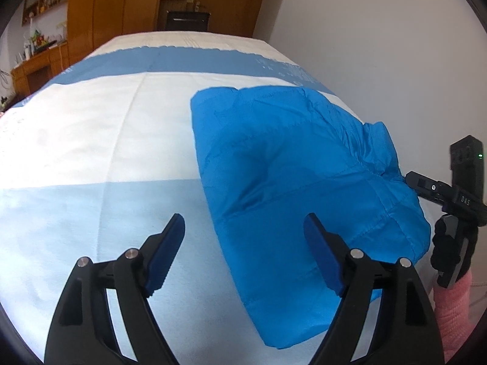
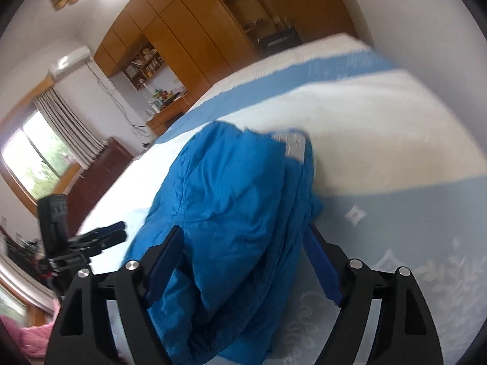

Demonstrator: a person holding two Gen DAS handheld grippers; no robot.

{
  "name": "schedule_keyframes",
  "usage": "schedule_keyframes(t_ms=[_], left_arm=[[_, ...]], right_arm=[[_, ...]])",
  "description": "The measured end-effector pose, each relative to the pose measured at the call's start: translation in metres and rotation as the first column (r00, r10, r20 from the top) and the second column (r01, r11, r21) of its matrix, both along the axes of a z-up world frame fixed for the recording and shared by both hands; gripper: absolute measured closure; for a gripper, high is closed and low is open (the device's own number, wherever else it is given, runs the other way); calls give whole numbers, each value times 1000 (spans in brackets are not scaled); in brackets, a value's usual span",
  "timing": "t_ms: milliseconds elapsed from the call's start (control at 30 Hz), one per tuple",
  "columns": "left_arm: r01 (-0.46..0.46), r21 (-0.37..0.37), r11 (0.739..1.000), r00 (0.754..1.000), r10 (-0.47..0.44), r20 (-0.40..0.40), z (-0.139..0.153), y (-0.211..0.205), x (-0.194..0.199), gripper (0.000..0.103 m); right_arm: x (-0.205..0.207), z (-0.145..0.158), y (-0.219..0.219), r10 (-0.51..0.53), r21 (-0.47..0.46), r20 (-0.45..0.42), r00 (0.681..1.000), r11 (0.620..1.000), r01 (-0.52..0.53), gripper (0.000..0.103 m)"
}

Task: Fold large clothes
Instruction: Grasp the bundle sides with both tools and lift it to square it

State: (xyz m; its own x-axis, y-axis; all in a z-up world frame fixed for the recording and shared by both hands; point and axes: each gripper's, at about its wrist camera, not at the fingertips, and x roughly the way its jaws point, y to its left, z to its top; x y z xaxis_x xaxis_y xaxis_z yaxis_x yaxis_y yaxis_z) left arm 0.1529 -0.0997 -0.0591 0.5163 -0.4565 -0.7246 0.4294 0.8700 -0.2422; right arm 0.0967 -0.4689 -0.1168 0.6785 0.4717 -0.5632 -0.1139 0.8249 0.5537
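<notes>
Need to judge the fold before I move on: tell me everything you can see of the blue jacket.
The blue jacket is a bright blue quilted puffer of shiny thin fabric, folded into a puffy, roughly rectangular bundle. It lies on the bed cover near the wall side. Stitched seams cross its panels; a grey patch shows at its far end in the right wrist view. Layered edges run along one side. Neither tongs press on it; both stand open.

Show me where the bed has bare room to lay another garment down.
Free: the white and pale blue bedspread left of the folded blue jacket, up to the dark blue band. Crowded: the jacket's side by the wall, where the right gripper sits.
</notes>
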Motion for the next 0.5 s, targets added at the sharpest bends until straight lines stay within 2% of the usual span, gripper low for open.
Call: schedule_keyframes(t_ms=[67, 167, 333, 500], left_arm=[[19, -33, 999, 999, -20, -35, -5, 1, 4, 21], [45, -128, 991, 990, -61, -124, -17, 7, 18, 17], [54, -278, 959, 954, -131, -270, -45, 12, 42, 13], [50, -394, 918, 913, -202, -354, -64, 11, 56, 12]], right_arm=[[4, -8, -5, 19, 59, -25, 1000, 998, -18, 19], [12, -23, -14, 56, 174, -70, 996, 984, -43, 17], [22, -38, -19, 92, 274, -104, 990, 960, -61, 12], [31, -56, -19, 137, 358, -134, 981, 930, -81, 9]])
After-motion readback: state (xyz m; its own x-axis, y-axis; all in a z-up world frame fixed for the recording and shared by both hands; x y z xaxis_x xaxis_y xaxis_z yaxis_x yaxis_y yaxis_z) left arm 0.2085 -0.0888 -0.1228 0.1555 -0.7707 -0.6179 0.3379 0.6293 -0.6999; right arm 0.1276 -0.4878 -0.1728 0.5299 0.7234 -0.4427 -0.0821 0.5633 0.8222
